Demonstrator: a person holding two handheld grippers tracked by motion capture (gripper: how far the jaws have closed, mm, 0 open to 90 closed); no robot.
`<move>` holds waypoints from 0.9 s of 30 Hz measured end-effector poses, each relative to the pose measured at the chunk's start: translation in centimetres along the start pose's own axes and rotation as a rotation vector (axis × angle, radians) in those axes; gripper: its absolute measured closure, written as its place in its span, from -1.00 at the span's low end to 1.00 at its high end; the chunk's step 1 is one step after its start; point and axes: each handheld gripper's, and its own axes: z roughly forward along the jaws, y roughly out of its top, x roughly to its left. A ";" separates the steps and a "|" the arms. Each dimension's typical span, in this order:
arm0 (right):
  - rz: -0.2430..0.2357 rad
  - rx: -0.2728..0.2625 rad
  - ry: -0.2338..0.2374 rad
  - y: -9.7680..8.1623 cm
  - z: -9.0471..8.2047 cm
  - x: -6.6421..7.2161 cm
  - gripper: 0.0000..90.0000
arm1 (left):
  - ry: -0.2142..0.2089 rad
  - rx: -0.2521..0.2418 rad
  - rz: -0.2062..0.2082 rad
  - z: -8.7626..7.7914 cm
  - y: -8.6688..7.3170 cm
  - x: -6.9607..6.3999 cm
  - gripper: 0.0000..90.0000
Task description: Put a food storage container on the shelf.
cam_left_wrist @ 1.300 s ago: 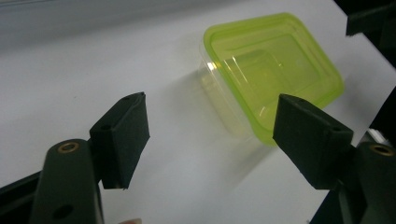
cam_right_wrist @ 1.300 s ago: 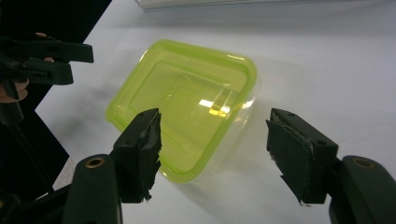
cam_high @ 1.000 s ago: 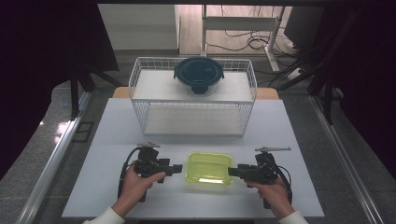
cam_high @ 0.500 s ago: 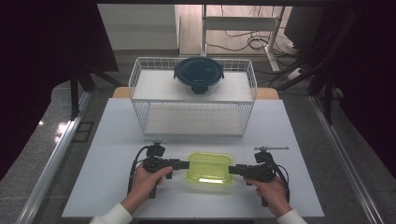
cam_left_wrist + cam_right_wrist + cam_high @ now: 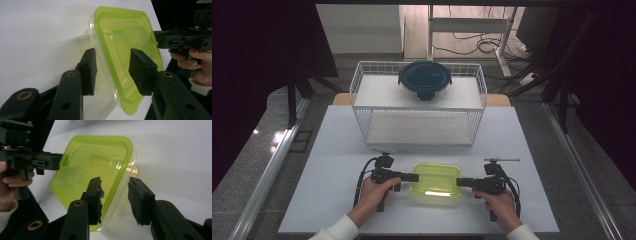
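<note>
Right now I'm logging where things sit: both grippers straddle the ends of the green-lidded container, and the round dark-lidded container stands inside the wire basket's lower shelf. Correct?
Not quite. The round dark-lidded container stands on the top shelf of the wire basket, not the lower one, as the high view shows. The left gripper and right gripper do straddle the green-lidded container.

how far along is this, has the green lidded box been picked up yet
Done: both grippers have closed in on the green-lidded container, left gripper and right gripper at opposite ends. In hand: each gripper's jaws straddle the rim, one over the lid, one beside the clear wall, not visibly clamped. Left: gripping and lifting; it sits on the white table. The wire basket holds a round dark-lidded container.
</note>
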 end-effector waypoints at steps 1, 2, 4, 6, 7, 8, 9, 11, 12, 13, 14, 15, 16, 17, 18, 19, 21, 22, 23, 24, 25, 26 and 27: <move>0.002 0.004 0.003 0.0 0.1 -0.1 0.41 | 0.002 0.007 0.000 0.1 -0.1 0.1 0.35; 0.009 0.008 0.008 0.0 0.2 -0.1 0.44 | -0.002 0.014 0.001 0.2 -0.1 0.1 0.37; 0.024 0.012 0.016 0.0 0.3 -0.3 0.52 | 0.007 0.015 0.000 0.3 -0.2 0.0 0.45; 0.039 0.020 0.025 0.0 0.3 -0.3 0.61 | 0.000 0.014 -0.013 0.3 -0.2 0.0 0.58; 0.043 0.016 0.031 -0.1 0.4 -0.4 0.64 | -0.002 0.010 -0.018 0.2 -0.3 0.0 0.62; 0.051 0.017 0.030 -0.1 0.4 -0.4 0.65 | 0.000 0.009 -0.017 0.2 -0.3 0.0 0.63; 0.056 0.019 0.032 -0.1 0.3 -0.4 0.66 | 0.000 0.008 -0.016 0.2 -0.3 -0.1 0.64; 0.068 0.017 0.036 -0.2 0.2 -0.3 0.68 | 0.003 0.008 -0.012 0.0 -0.4 -0.2 0.66; 0.068 0.011 0.040 -0.2 0.1 -0.2 0.69 | 0.003 0.006 -0.009 0.0 -0.5 -0.3 0.68; 0.076 0.007 0.043 -0.2 0.0 -0.1 0.71 | 0.003 0.004 -0.011 -0.1 -0.5 -0.4 0.69; 0.073 0.000 0.047 -0.2 -0.1 -0.1 0.72 | 0.004 0.000 -0.008 -0.2 -0.6 -0.5 0.70; 0.066 0.000 0.044 -0.2 -0.2 0.0 0.73 | 0.005 -0.002 -0.005 -0.3 -0.6 -0.6 0.71; 0.059 -0.003 0.042 -0.2 -0.3 0.2 0.73 | 0.003 -0.007 -0.005 -0.4 -0.6 -0.7 0.72; 0.056 -0.008 0.042 -0.2 -0.3 0.3 0.73 | 0.001 -0.010 -0.004 -0.5 -0.7 -0.8 0.72; 0.055 -0.008 0.042 -0.2 -0.5 0.4 0.73 | -0.003 -0.013 -0.001 -0.6 -0.7 -0.9 0.72; 0.044 -0.010 0.042 -0.2 -0.6 0.4 0.73 | -0.009 -0.016 -0.002 -0.8 -0.7 -1.0 0.72; 0.043 -0.017 0.048 -0.1 -0.8 0.6 0.74 | -0.012 -0.022 0.008 -1.0 -0.7 -1.3 0.72; 0.029 -0.020 0.045 -0.1 -1.0 0.7 0.74 | -0.009 -0.027 0.016 -1.1 -0.7 -1.5 0.72; 0.023 -0.026 0.046 -0.1 -1.1 0.9 0.74 | -0.010 -0.030 0.023 -1.2 -0.6 -1.6 0.72; 0.013 -0.030 0.045 0.0 -1.2 1.0 0.74 | -0.009 -0.036 0.027 -1.4 -0.6 -1.8 0.73; 0.006 -0.035 0.042 0.0 -1.3 1.2 0.74 | -0.009 -0.039 0.041 -1.5 -0.6 -2.0 0.73; -0.001 -0.039 0.044 0.1 -1.4 1.3 0.74 | -0.009 -0.043 0.048 -1.7 -0.5 -2.1 0.73; -0.009 -0.044 0.045 0.1 -1.6 1.4 0.74 | -0.012 -0.048 0.051 -1.8 -0.5 -2.3 0.73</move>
